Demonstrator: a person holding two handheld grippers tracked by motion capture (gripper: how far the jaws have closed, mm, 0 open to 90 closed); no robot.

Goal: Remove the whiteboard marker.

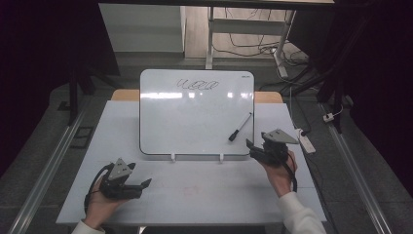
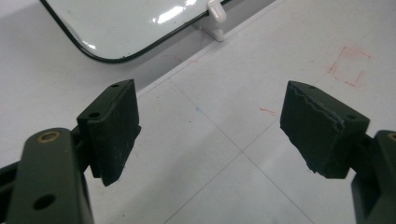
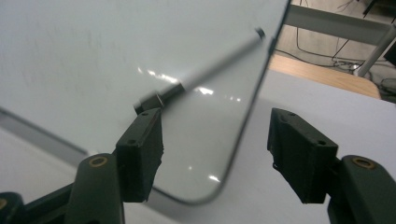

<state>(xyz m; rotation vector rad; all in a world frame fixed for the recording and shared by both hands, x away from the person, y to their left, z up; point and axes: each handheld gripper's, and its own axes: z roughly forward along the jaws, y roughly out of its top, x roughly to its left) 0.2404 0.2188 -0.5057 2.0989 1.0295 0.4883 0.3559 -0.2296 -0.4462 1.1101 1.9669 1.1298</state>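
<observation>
Dark room all round, with a pale grey surface (image 1: 195,195) in the middle and cables on the floor at the far side; on the surface sits a whiteboard (image 1: 195,117), and near its far edge there's a short black scribble (image 1: 198,85), a few loops in a row; so some writing looks done already, though whether more is wanted or it's due to be wiped I can't say.

The marker (image 1: 240,127) lies on the near right part of the whiteboard, cap on as far as I can make out, dark end pointing near-left; nobody's holding it. The right tongs (image 1: 254,147) sit just off the near right corner of the board, close to the marker but not touching it; in the right gripper view the jaws stand apart with nothing between them, and the marker's dark end (image 3: 154,100) is just beyond the tip of one jaw; my guess is the hand is lining up for a pick.

The left tongs (image 1: 141,186) hang low over the near left of the surface, well away from the marker; jaws wide apart, empty, bare surface showing between them in the left gripper view, with the board's rounded near corner (image 2: 107,56) beyond; also some faint red marks (image 2: 349,65) on the surface.

So: scribble there, marker parked; the grab is what's left first.
</observation>
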